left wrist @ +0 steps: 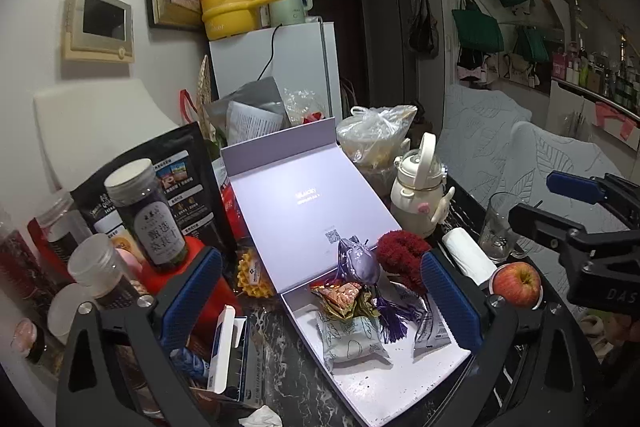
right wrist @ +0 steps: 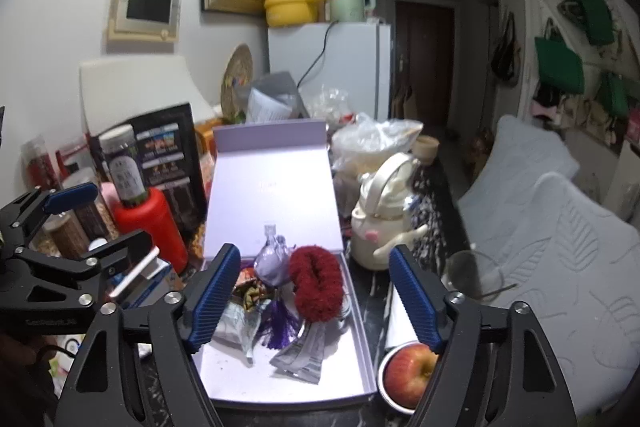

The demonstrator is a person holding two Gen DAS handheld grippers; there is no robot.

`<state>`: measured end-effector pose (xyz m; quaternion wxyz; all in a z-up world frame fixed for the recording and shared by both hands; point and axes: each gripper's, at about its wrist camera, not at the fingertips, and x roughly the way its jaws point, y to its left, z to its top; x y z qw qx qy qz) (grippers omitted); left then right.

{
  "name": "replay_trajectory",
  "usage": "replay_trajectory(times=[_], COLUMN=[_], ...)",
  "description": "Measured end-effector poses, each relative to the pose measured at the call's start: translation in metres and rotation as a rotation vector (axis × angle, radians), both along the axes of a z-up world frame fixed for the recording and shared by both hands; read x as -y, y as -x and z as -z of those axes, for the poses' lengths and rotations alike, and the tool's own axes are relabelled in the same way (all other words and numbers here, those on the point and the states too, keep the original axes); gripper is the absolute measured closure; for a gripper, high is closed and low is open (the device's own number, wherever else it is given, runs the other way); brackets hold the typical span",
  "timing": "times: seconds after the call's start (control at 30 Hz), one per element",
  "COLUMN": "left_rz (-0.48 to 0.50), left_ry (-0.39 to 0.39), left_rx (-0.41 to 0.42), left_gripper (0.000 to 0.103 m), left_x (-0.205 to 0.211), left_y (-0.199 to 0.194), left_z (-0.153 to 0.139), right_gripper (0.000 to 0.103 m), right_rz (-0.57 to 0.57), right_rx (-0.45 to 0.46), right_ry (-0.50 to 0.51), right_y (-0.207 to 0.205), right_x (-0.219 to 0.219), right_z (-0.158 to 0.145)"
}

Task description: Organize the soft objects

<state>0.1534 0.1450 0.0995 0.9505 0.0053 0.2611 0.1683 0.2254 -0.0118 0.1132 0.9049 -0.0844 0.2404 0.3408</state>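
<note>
Both claws stand apart with nothing between their pads. Below and ahead of the left claw (left wrist: 320, 301), the open lilac box (left wrist: 400, 383) on the tabletop (left wrist: 288, 359) holds the red scrunchie (left wrist: 402, 259), a purple pouch (left wrist: 360, 261) and snack packets (left wrist: 352, 343). Under the right claw (right wrist: 316, 301) the scrunchie lies at the box's far end, with an apple (right wrist: 410, 373) just beside its right pad.

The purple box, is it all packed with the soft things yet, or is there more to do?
Mostly packed, it seems. The purple box already holds the red fluffy scrunchie, the lilac pouch and some snack packets. Nothing is in hand: the left gripper and right gripper are both open and empty. The lid is still up.
</note>
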Motion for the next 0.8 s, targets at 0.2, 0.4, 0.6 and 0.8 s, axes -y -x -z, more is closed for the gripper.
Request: replay_trajectory(times=[0.2, 0.4, 0.6, 0.8], left_rz=[0.026, 0.058, 0.075, 0.11], left_ry=[-0.001, 0.018, 0.021, 0.049], left_rx=[0.039, 0.054, 0.07, 0.058], left_gripper=[0.001, 0.001, 0.001, 0.001], left_x=[0.01, 0.022, 0.033, 0.041], left_y=[0.024, 0.048, 0.07, 0.085], left_z=[-0.016, -0.024, -0.025, -0.017], right_gripper=[0.012, 0.007, 0.007, 0.007], right_rz=[0.031, 0.058, 0.08, 0.109], right_rx=[0.055, 0.081, 0.08, 0.071], right_ry=[-0.024, -0.013, -0.016, -0.011], right_y=[0.033, 0.059, 0.083, 0.103], right_x=[0.018, 0.033, 0.05, 0.058], right_z=[-0.019, -0.026, -0.025, -0.018])
